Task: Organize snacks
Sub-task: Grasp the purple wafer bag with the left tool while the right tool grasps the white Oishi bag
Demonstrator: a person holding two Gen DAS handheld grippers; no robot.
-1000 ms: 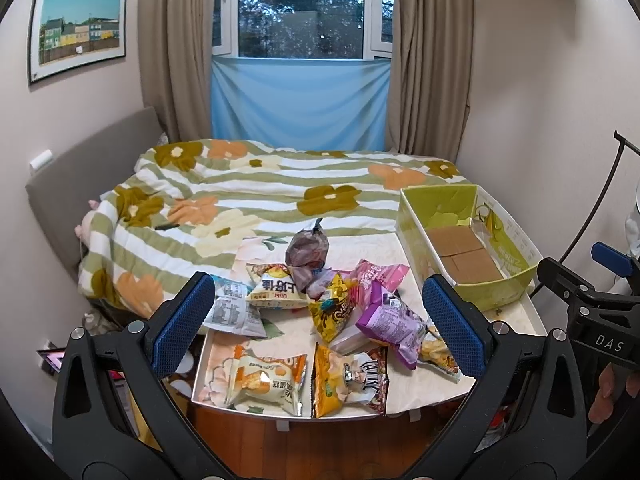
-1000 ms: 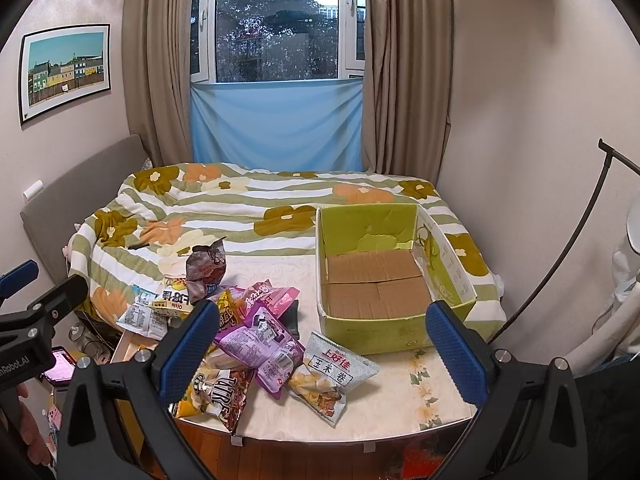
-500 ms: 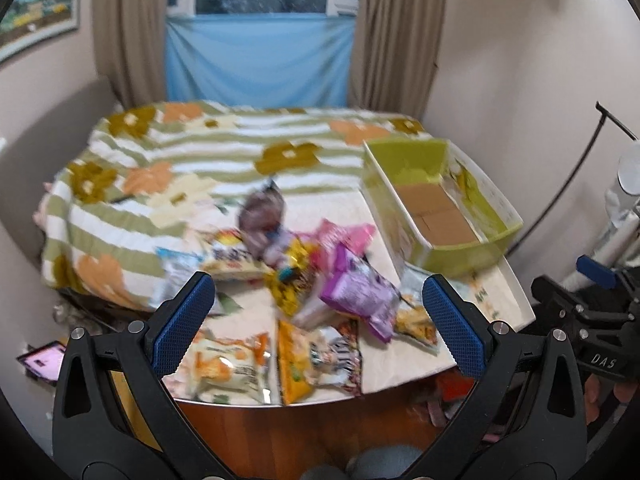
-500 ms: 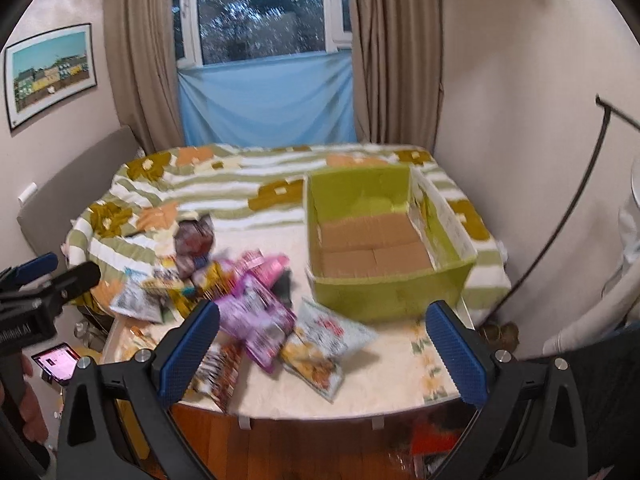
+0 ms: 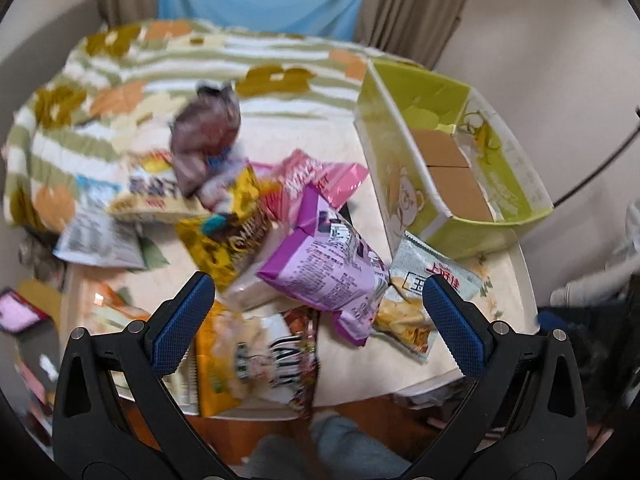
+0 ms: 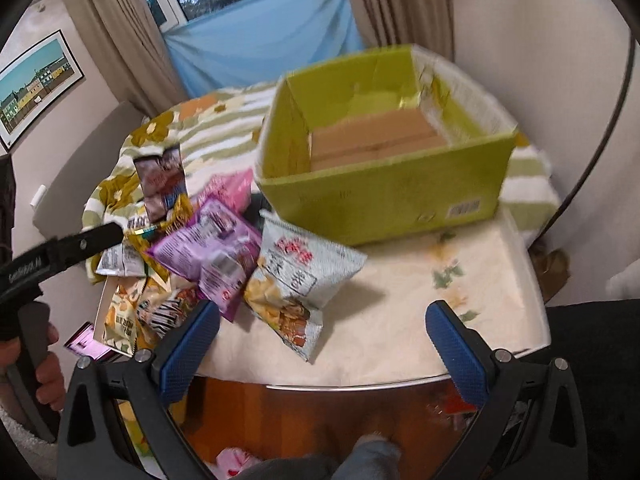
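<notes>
Bedding with olive and orange flowers [image 5: 168, 60] fills the far ground beyond both sets of jaws, and we see the pale table [image 6: 400, 312] stretching out just ahead of them. On it, past the right gripper's [image 6: 320, 332] jaws and a little to their right side, stands the green cardboard box [image 6: 384, 200], open at the top, with nothing but its brown flaps showing inside. From the left gripper [image 5: 318, 300] the same box sits ahead and off to the right of the jaws.

Snacks lie in a loose heap on the table — we count the purple packet [image 5: 332, 268] directly between and just beyond the left jaws, overlapping a silver chip bag [image 5: 424, 296] that lies close to the right-hand pad. That silver bag [image 6: 296, 276] also lies ahead of the right gripper's left pad, touching the purple packet [image 6: 212, 252] beside it. Farther ahead of the left jaws are a pink bag [image 5: 316, 180], a yellow bag [image 5: 228, 236] and a crumpled brown wrapper [image 5: 208, 136] — blurred, so we cannot read them.

Both grippers have their jaws spread wide with nothing between the blue pads, held level above the near table edge and tilted down toward the heap. At the left of the right wrist view a hand [image 6: 48, 368] grasps the left gripper's black handle.
</notes>
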